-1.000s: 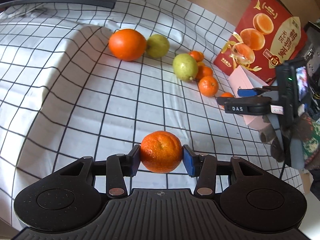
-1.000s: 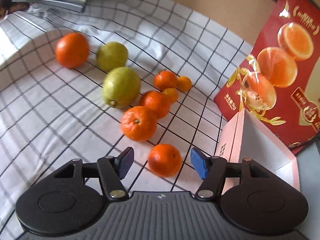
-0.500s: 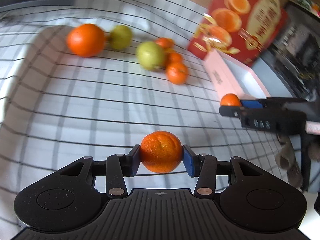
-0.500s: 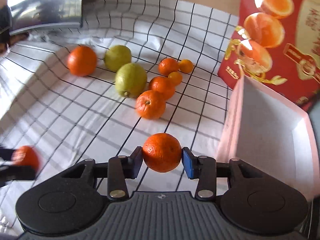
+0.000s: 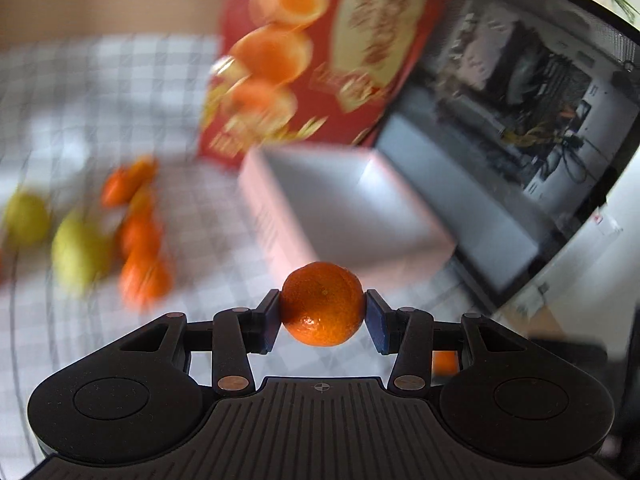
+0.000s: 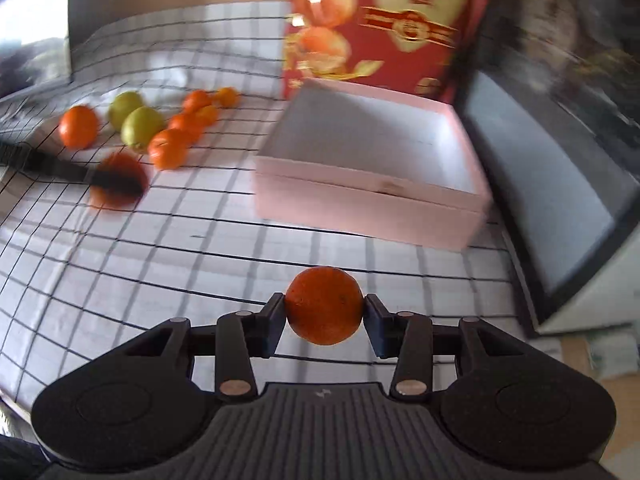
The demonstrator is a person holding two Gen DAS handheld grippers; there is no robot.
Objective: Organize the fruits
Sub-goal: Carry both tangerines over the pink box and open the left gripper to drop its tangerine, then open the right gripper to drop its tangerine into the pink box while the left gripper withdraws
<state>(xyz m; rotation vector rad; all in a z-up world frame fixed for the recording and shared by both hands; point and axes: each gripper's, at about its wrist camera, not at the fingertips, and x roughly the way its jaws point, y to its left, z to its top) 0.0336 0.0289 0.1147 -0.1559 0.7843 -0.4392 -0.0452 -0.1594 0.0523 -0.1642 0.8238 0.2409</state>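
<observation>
Mandarins in both grippers, pink box (image 6: 404, 196) empty

Left gripper (image 5: 322, 312) and right gripper (image 6: 323, 314) each clamp a mandarin; box at one o'clock; remaining fruit (image 6: 168, 148) waits at ten o'clock on the checked cloth (image 6: 160, 248).

Motion blur in the left wrist view smears the loose fruit pile (image 5: 120, 232), the red printed box (image 5: 320, 52) and the checked cloth (image 5: 100, 92), while the right wrist view blurs the left gripper (image 6: 116, 184) and crops the red box's top.
</observation>
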